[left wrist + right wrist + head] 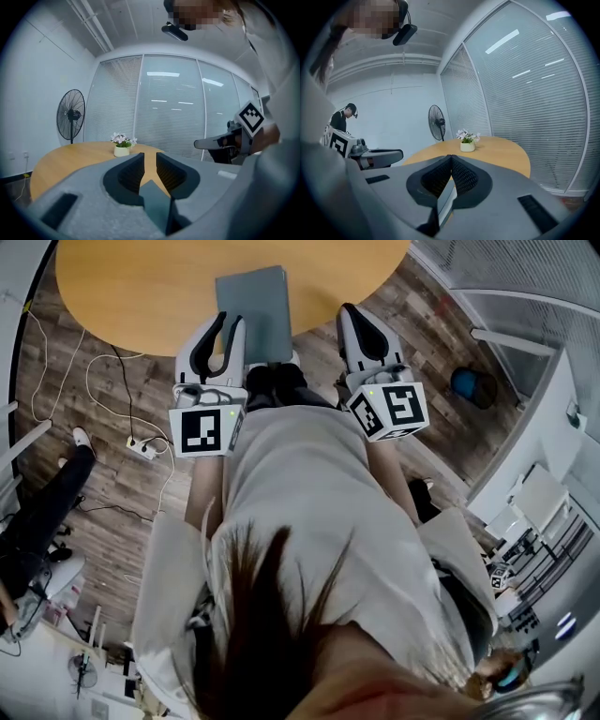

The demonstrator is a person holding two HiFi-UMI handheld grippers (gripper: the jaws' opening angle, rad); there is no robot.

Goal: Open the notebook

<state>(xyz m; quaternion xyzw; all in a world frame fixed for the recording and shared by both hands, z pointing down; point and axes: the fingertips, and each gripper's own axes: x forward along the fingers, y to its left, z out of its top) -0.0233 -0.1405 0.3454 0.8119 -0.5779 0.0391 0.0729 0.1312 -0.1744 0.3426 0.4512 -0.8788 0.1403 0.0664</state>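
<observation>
Looking down, head view: round wooden table [131, 296] with the notebook [253, 310] lying closed and flat at its near edge. The left gripper [228, 329] hangs at the notebook's near-left corner, and from above its inner finger overlaps the cover's left margin. The right gripper [361, 320] sits off the near-right corner, apart from it, with floor showing between.

Left gripper view: jaws stand at a narrow gap, bare tabletop shows through it, pads press on nothing. A blue-grey wedge [154, 206] sits low in the gap; notebook edge or gripper part, cannot tell. A flower pot [122, 150] stands toward the far edge.

Right gripper view: jaws brought together at the tips. A thin grey strip [443, 197] with a pale edge lies beneath them; same doubt.

Judgement: the step in hand is the approach. The cover is unlifted, so the task has hardly begun. The next move likely calls for 1 gripper to work a tip under the cover's free edge at a low, shallow angle, while the other pins the notebook against sliding off the near edge.
</observation>
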